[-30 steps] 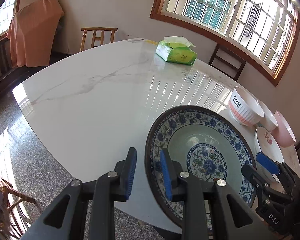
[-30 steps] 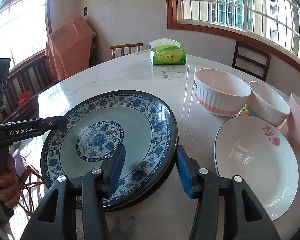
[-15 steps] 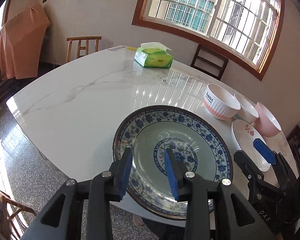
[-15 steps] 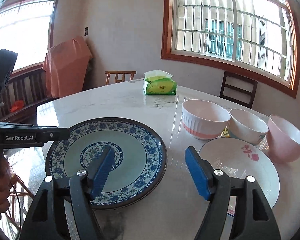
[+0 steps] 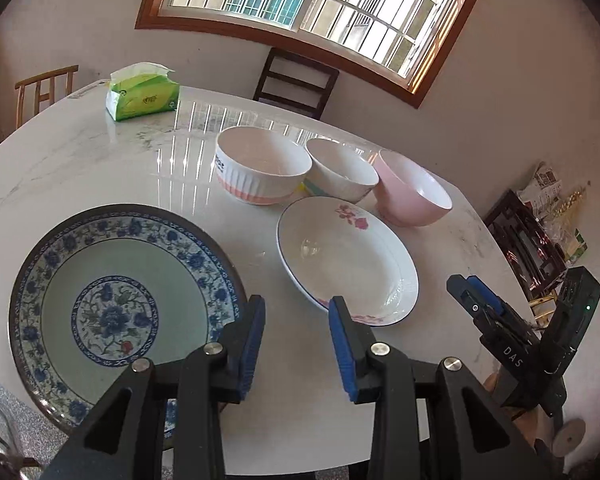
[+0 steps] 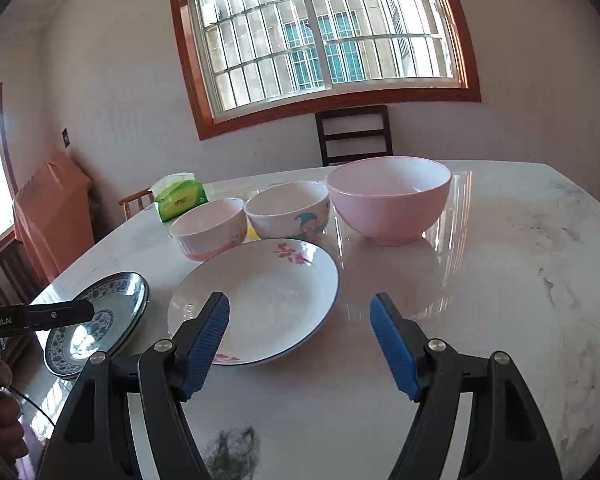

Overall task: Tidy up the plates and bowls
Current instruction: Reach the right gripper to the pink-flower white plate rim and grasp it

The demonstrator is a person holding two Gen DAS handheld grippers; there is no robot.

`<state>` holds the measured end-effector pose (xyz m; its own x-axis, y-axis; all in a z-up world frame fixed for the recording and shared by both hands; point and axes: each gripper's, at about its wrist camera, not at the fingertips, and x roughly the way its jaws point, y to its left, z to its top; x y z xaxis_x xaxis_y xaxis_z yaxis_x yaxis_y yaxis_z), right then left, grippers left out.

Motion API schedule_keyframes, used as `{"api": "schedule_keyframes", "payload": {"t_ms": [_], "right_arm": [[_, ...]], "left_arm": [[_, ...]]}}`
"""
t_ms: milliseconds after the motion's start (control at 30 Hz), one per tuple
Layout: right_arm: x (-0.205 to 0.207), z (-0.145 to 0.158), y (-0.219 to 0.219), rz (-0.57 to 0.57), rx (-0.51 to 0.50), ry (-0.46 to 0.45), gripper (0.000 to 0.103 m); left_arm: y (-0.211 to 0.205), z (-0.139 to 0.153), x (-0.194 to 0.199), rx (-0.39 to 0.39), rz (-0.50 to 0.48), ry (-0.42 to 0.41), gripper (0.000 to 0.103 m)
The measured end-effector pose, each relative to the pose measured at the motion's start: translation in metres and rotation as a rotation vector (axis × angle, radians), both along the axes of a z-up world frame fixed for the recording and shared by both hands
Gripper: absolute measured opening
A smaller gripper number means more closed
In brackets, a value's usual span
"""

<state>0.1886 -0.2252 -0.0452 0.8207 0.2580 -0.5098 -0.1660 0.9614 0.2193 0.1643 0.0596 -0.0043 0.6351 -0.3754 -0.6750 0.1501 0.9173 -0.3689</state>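
Observation:
A blue-patterned plate (image 5: 116, 304) lies flat at the near left of the marble table (image 5: 80, 160). To its right is a white plate with pink flowers (image 5: 348, 256). Behind them stand a ribbed white-and-pink bowl (image 5: 262, 164), a white cartoon bowl (image 5: 342, 170) and a pink bowl (image 5: 410, 188). My left gripper (image 5: 296, 308) hangs open over the gap between the two plates, holding nothing. My right gripper (image 6: 300, 304) is open above the near rim of the white plate (image 6: 260, 296), also with nothing in it. The pink bowl (image 6: 388, 200) lies beyond it.
A green tissue box (image 5: 142, 94) sits at the table's far left. Chairs stand behind the table, a dark one (image 6: 354, 132) under the window. A dark clump like hair (image 6: 232, 448) lies near the front edge. Bare marble stretches to the right (image 6: 520, 280).
Both grippers have come off the blue-patterned plate's rim with jaws wider. Both have swung right toward the white plate and the bowls. The blue plate stays on the table.

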Motion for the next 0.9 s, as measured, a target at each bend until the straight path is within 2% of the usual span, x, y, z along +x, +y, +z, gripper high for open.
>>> {"api": "schedule_keyframes", "payload": {"t_ms": [100,167,267,433,633,900], "right_arm": [[0.020,-0.007,-0.014,-0.007,0.027,0.046,0.070],[0.027,-0.012,-0.018,0.001,0.049,0.066,0.070],[0.041,-0.017,-0.016,0.018,0.070,0.099,0.070],[0.054,-0.022,-0.013,0.037,0.083,0.121,0.070],[0.067,-0.025,-0.011,0.049,0.083,0.154,0.067],[0.077,-0.029,-0.012,0.061,0.080,0.194,0.066]], "left_arm": [[-0.016,0.001,0.027,0.050,-0.026,0.002,0.034],[-0.024,-0.001,0.047,0.097,-0.030,0.035,0.037],[-0.027,-0.008,0.074,0.124,-0.006,0.078,0.044],[-0.022,-0.021,0.107,0.131,0.018,0.126,0.045],[-0.030,-0.037,0.127,0.123,-0.005,0.180,0.045],[-0.036,-0.048,0.131,0.146,-0.005,0.183,0.045]]}}
